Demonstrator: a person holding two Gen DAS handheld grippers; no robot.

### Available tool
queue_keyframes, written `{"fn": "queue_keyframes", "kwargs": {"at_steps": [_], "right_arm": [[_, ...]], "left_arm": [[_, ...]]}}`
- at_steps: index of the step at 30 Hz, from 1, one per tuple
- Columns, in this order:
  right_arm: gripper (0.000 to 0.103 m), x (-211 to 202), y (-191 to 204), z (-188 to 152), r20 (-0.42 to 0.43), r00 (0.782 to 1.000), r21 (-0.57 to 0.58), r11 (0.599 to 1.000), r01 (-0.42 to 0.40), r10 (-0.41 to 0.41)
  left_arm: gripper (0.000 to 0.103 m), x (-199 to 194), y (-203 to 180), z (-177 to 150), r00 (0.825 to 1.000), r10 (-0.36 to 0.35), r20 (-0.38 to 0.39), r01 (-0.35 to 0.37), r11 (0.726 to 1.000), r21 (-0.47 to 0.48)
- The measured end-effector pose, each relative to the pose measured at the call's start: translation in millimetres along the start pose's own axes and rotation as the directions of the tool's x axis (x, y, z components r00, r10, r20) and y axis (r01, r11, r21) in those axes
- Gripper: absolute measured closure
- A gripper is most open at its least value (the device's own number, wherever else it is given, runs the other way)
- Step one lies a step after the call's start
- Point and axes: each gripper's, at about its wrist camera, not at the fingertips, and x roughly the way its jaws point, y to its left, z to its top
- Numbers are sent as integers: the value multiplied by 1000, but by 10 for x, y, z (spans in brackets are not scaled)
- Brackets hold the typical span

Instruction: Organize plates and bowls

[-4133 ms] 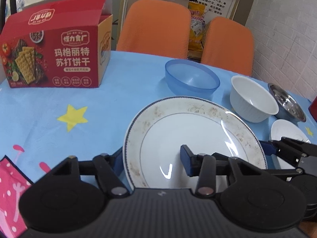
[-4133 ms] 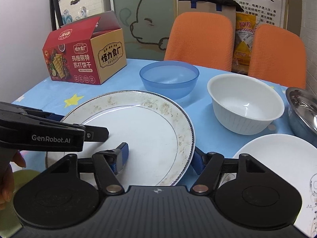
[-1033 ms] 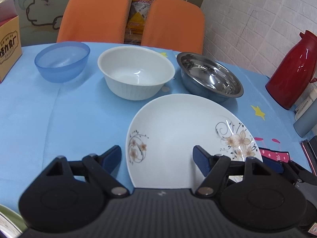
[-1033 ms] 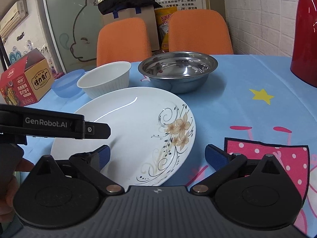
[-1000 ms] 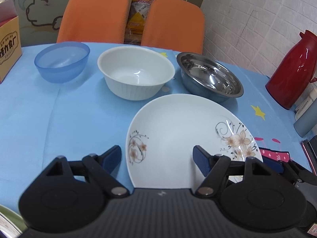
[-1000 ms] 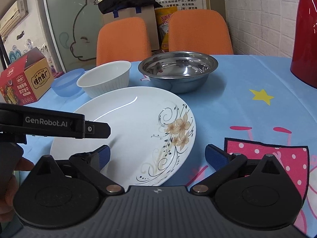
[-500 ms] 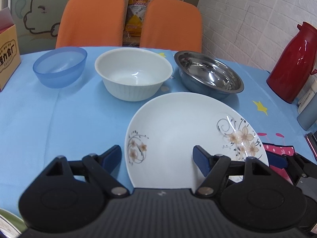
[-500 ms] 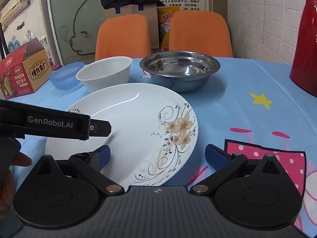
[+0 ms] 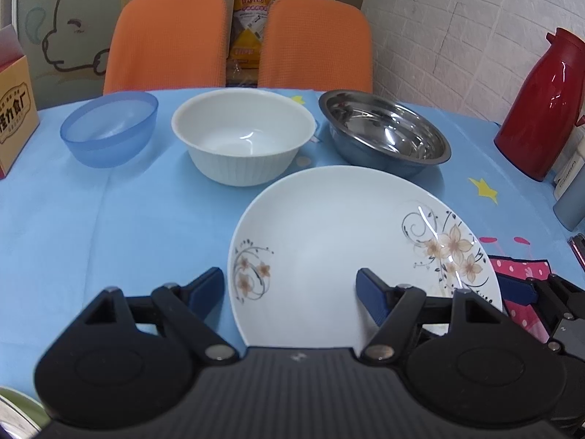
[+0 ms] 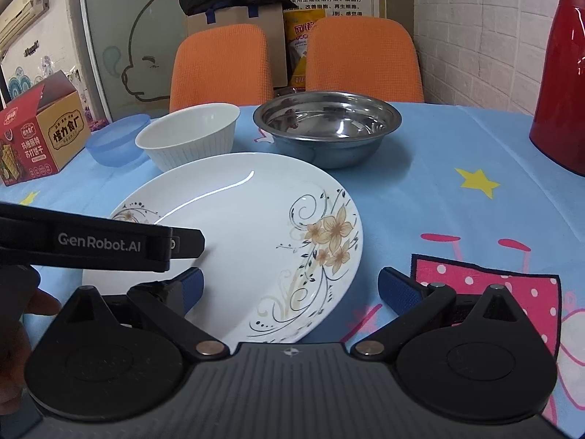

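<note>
Between the spread blue-padded fingers of the left gripper sits the near left edge of a white floral plate: one pad lies off the rim over the blue tablecloth, the other hangs over the plate's inner face. Whether either pad touches the china cannot be told. The jaws stand wide apart and grip nothing.

The right gripper is likewise released, its fingers splayed across the plate's near right edge, the left pad over the white surface and the right pad over the cloth beside a pink polka-dot print. In the right wrist view the left gripper's black body crosses the plate's left side, marked "GenRobot.AI".

The plate rests on the tablecloth, with brown flowers and dark scrollwork on its right part and a smaller sprig at its left rim. Just beyond it stand three bowls in a row: a translucent blue bowl at the left, a white ribbed bowl in the middle, and a stainless steel bowl at the right, whose side is very close to the plate's far rim.

A red thermos stands well to the right by the white brick wall. A red cracker box sits at the far left of the table. Two orange chairs stand behind the table.
</note>
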Motion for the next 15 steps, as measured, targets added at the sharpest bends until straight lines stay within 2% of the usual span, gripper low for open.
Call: {"fn": "queue_keyframes", "kwargs": {"at_steps": [3, 6, 15], "right_arm": [[0, 22, 15, 10, 0, 1000, -10, 1000, 3, -3], [0, 21, 52, 5, 19, 1000, -27, 1000, -10, 10], [0, -184, 132, -35, 55, 997, -4, 998, 55, -55]], "left_arm": [[32, -1, -1, -3, 1000, -1, 3, 1, 1000, 3], [41, -2, -91, -26, 1000, -2, 6, 2, 999, 42], [42, -167, -68, -67, 1000, -26, 2, 26, 1000, 2]]}}
